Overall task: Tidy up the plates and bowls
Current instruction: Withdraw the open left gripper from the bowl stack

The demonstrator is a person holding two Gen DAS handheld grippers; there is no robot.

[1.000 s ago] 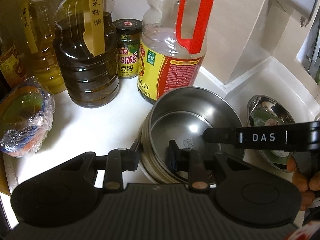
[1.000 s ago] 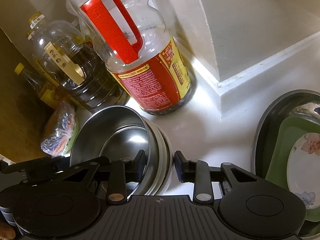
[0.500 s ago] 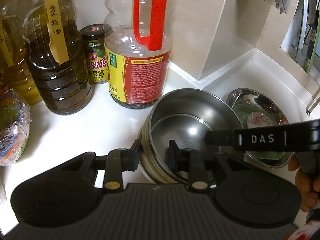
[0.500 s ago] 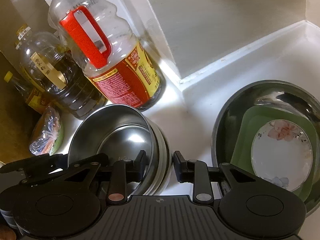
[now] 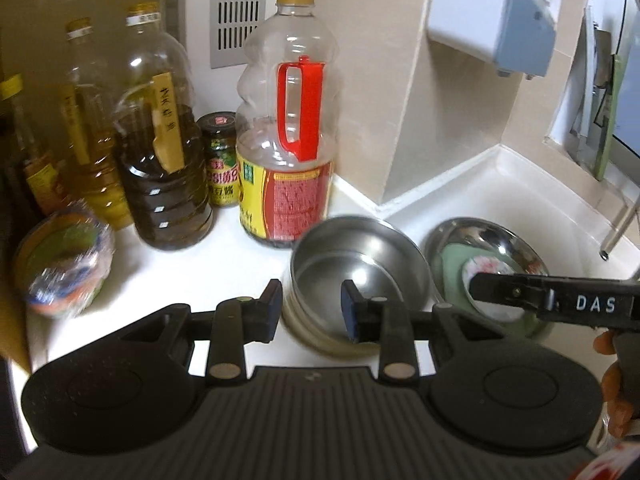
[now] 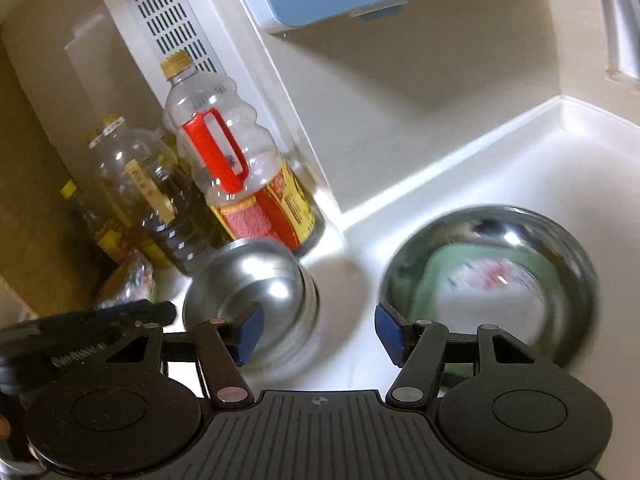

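Both grippers have let go of the stacked steel bowls and pulled back since half a second ago.

My left gripper (image 5: 311, 307) is partly open, its fingers straddling the near rim of the stacked steel bowls (image 5: 356, 272) without clamping it. My right gripper (image 6: 318, 332) is spread wide and holds nothing. That stack sits on the white counter (image 5: 208, 256) in front of the red-handled bottle (image 5: 290, 140). Just beside it, a wide steel basin (image 6: 492, 280) holds a green dish (image 6: 430, 280) and a flowered plate (image 6: 492, 284).
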